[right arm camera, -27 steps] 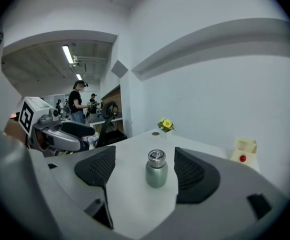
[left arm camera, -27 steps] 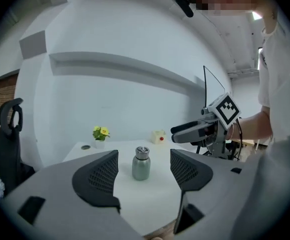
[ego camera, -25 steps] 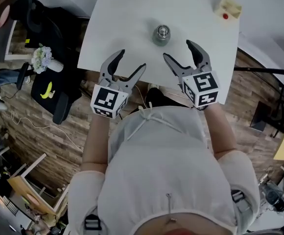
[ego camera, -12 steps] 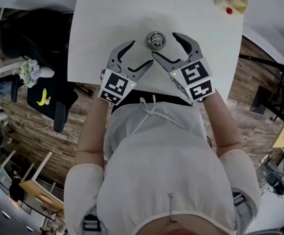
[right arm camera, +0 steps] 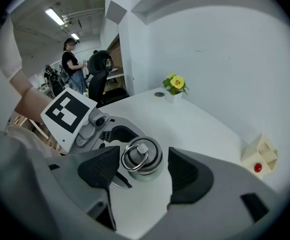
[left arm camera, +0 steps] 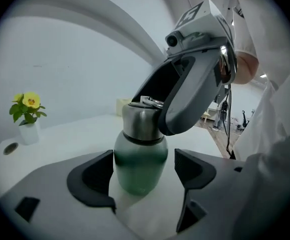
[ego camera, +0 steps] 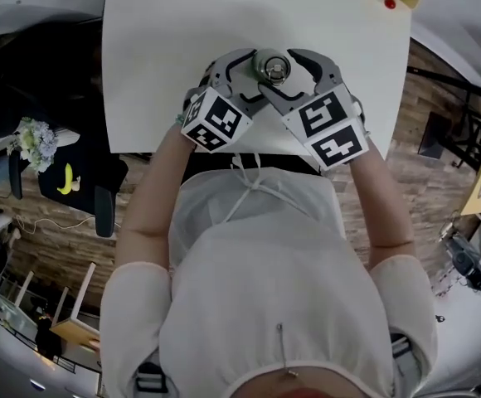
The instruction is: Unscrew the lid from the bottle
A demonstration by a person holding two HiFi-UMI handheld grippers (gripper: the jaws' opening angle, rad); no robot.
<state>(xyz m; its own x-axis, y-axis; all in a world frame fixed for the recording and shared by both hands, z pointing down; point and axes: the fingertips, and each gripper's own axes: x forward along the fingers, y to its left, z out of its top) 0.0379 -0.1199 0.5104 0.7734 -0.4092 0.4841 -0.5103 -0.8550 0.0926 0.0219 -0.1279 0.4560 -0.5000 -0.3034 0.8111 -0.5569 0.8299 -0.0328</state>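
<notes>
Left gripper view: the bottle [left arm camera: 139,169] stands upright on the white bench [left arm camera: 75,134], directly between the jaws of the left hand-held gripper [left arm camera: 142,175]. These jaws have just been opening and are spread wide. One pad lies just beside the green body and the other is clearly apart from it, so nothing is gripped yet. In the right gripper view, the right hand-held gripper [right arm camera: 144,175] points down from above and straddles the metal lid [right arm camera: 142,159]. Its jaws have just been closing, but a gap remains on each side of the lid, so this one also holds nothing. The bottle looks rigid throughout, with a smooth rounded body and a polished steel cap. It is judged to be slippery under the pads and liable to spin or skid on the bare bench if only the cap is turned. The body probably carries some weight for its size and is unlikely to deform under a firm squeeze. The best hold for the left pads appears to be the widest part of the body, below the shoulder. The right pads should take the straight side wall of the lid, not the loose ring [right arm camera: 134,159] on top, which would likely swivel.
</notes>
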